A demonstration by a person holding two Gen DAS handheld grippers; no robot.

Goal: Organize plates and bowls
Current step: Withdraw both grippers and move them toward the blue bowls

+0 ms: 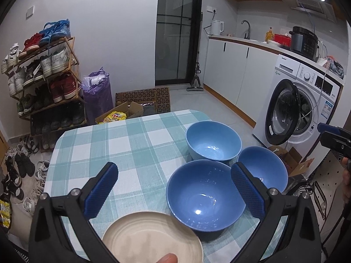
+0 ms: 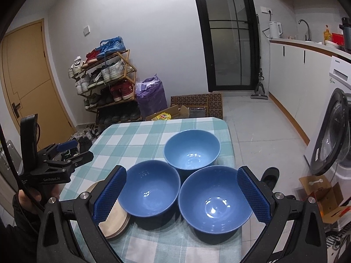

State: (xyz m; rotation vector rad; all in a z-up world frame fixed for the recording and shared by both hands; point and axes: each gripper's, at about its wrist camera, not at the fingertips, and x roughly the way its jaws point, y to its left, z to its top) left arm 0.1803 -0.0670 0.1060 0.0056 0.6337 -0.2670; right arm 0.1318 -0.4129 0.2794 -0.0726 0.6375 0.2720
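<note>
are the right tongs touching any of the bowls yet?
Apart. The right wrist view shows the right tongs open above the table, the nearest dark blue bowl sitting untouched between their pads.

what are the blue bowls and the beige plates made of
Blue bowls: probably glazed ceramic, possibly melamine; the smooth insides throw sharp glints of the ceiling lights. Beige plates: a matte, duller stack with faint concentric ridges, likely stoneware or plastic; the look leaves it open.
</note>
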